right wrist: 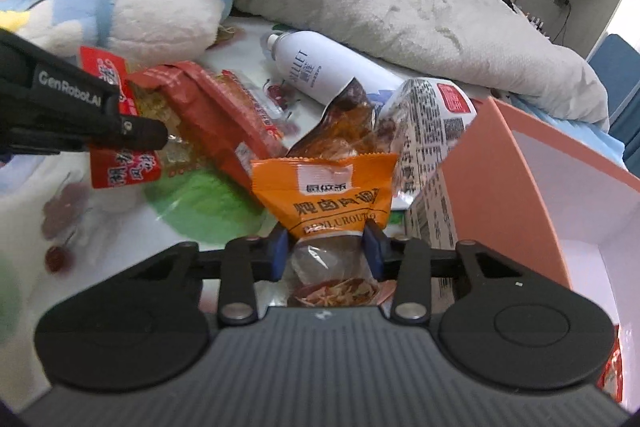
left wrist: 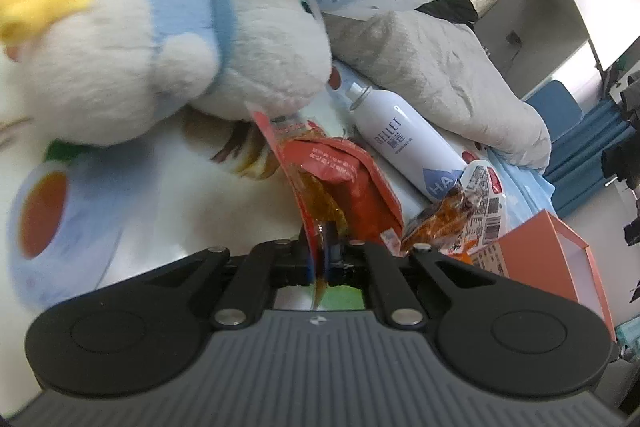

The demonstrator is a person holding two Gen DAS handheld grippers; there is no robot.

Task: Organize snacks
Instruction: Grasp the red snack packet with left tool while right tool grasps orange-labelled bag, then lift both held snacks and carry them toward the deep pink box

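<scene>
Left tool (left wrist: pixel 325 254): closed tight on the thin edge of the red snack packet (left wrist: pixel 320 187), at lower centre of the left wrist view; the packet stood up from between the blue pads. In the right wrist view the same tool (right wrist: pixel 152 133) came in from the left edge and pinched that packet (right wrist: pixel 120 147) at middle left.
Right tool (right wrist: pixel 326 247): partly closed, its two blue pads pressing on either side of the orange snack packet (right wrist: pixel 332 195) at lower centre of the right wrist view; the packet's clear lower half lay between the fingers.
Second red packet (right wrist: pixel 224 115): longer, lying just right of the held red one, toward frame centre.
Brown-and-white snack packet (right wrist: pixel 420 131): crumpled, behind the orange packet and against the box wall; in the left wrist view it (left wrist: pixel 468 203) showed at middle right.
Orange box (right wrist: pixel 500 187): open, white inside, filling the right side of the right wrist view; in the left wrist view it (left wrist: pixel 548 259) sat at lower right.
White spray bottle (left wrist: pixel 404 143): lying on its side, right of centre, above the snack packets in the frame.
Plush toy (left wrist: pixel 168 67): white, blue and yellow, filling the upper left of the left wrist view, blurred.
Grey pillow (right wrist: pixel 420 23): across the upper right of the right wrist view.
Surface: a printed bed sheet (right wrist: pixel 100 227) with coloured patterns under everything.
</scene>
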